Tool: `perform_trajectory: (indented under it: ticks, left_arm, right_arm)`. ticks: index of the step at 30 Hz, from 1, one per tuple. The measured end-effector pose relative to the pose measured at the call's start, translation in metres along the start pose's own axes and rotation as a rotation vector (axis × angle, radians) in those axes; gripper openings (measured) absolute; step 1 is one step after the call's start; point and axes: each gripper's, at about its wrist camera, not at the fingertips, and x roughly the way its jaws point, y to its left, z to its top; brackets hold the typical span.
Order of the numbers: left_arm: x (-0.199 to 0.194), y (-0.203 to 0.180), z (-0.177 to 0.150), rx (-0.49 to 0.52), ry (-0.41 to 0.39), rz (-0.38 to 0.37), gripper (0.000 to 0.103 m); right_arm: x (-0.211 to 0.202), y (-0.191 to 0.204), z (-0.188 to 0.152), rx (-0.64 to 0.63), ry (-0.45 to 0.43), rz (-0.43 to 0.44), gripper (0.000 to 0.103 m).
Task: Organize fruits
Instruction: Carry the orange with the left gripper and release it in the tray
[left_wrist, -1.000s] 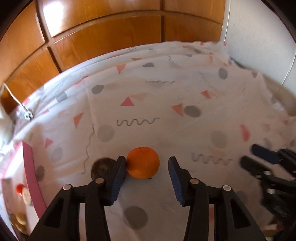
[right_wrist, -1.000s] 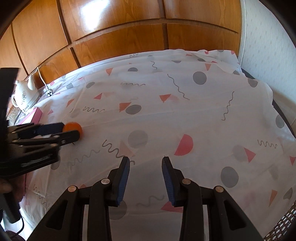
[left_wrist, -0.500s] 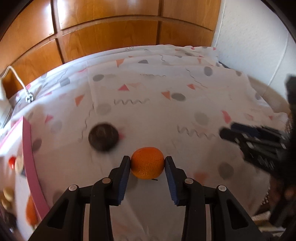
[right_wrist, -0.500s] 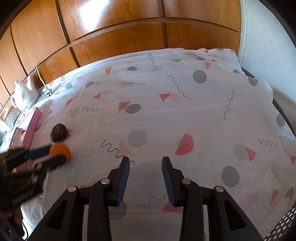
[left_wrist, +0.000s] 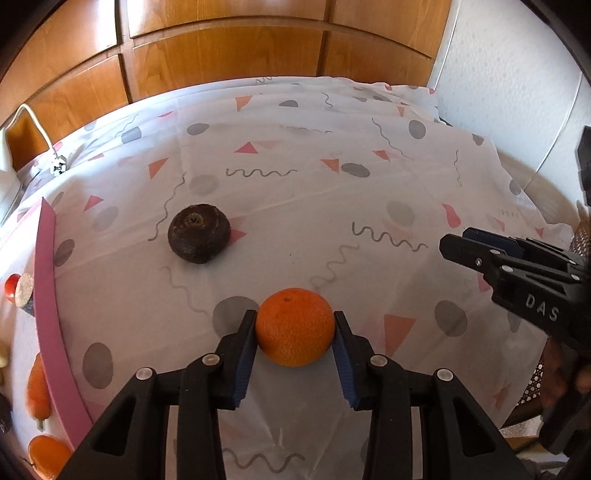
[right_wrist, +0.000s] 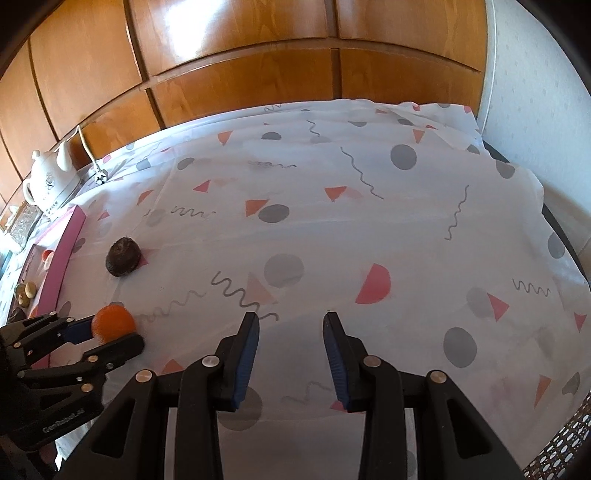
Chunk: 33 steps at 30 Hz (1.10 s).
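- I read the left gripper (left_wrist: 294, 325) as clamped on the orange (left_wrist: 294, 326): both blue pads touch the fruit, one on each side, and the fruit sits at the finger tips.
- From the right wrist view, the same orange (right_wrist: 112, 323) shows between the left gripper's two fingers, at the left edge of the frame. I cannot tell whether the fruit touches the cloth or hangs just above it.
- I read the right gripper (right_wrist: 291, 332) as parted with nothing between its pads; only the patterned cloth shows through the gap.
- From the left wrist view, the right gripper (left_wrist: 480, 247) appears at the right side, well apart from the orange.
- A dark, round, rough-skinned fruit (left_wrist: 199, 233) lies on the tablecloth (left_wrist: 332, 206), beyond the orange and to its left, apart from both grippers. It appears in the right wrist view (right_wrist: 123, 257) near the tray edge.
- A pink-rimmed tray (left_wrist: 46, 295) lies along the left edge of the tabletop. It holds orange items (left_wrist: 38, 387) and a small red one (left_wrist: 11, 288); the rest of its contents is too cropped to identify.
- A white kettle (right_wrist: 50, 181) stands beyond the tray, with its white cord (right_wrist: 86, 149) running onto the cloth.
- Wooden panelling (right_wrist: 240, 55) closes the far side of the tabletop.
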Motion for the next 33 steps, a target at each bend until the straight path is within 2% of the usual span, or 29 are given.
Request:
perform_trajectory:
  ticks: [9,19,27,33]
  left_arm:
    - [-0.016,0.007,-0.014,-0.037,-0.011,0.009,0.039]
    - [-0.06,0.027,-0.016,-0.138,-0.099,0.004,0.039]
    - [-0.104,0.076,-0.02,-0.323,-0.198,0.031,0.039]
    - [-0.124,0.136,-0.035,-0.487,-0.236,0.111,0.039]
  right_arm:
    - [0.005,-0.002,-0.006,0.004,0.02,-0.009,0.036]
    - [0.009,0.005,-0.013,-0.017,0.041,-0.024,0.036]
    - [0.009,0.013,-0.015,-0.039,0.044,-0.025,0.036]
    - [0.009,0.018,-0.016,-0.052,0.046,-0.024,0.036]
